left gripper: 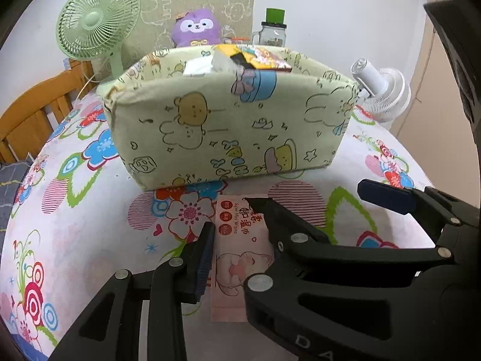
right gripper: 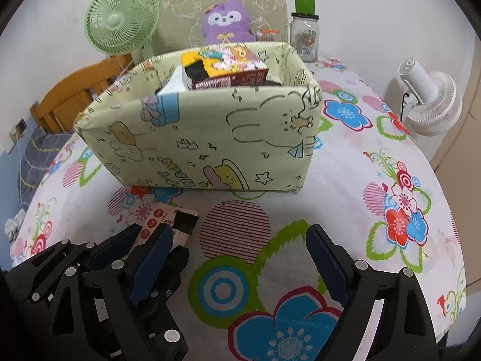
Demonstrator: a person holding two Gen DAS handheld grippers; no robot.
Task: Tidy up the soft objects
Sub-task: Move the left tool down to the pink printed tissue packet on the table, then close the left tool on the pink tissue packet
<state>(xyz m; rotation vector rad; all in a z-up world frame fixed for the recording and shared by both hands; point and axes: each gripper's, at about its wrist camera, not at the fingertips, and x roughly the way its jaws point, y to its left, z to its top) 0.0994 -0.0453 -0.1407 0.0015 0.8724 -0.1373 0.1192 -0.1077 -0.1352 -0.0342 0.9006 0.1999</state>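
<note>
1. Wipes came nearest: a flat pink wipes pack (left gripper: 237, 258) lay on the flowered cloth (left gripper: 90, 240) at the lower centre of the left wrist view. Our left gripper (left gripper: 234, 219) straddled it, fingers apart, one at each long edge. We could not tell whether the pads touched it.
2. We judged a slip the chief risk: the pack looked thin and slick, so closing on its edges could buckle it or squirt it out sideways.
3. Our right gripper (right gripper: 240, 258) hung open over bare cloth at the bottom of its own view, holding nothing. It sat just beside the left tool, and a careless swing could have knocked the two together.
4. Further up the frame stood the fabric bin (left gripper: 228, 120), already filled near its rim with boxes and packets (right gripper: 228, 66). We judged the wipes might catch the soft front wall and fold it inward, or perch on the pile and slide off.
5. Behind the bin sat a purple plush (right gripper: 225, 21) in the upper centre, near a green fan (right gripper: 120, 18) and a glass jar (right gripper: 305, 36).
</note>
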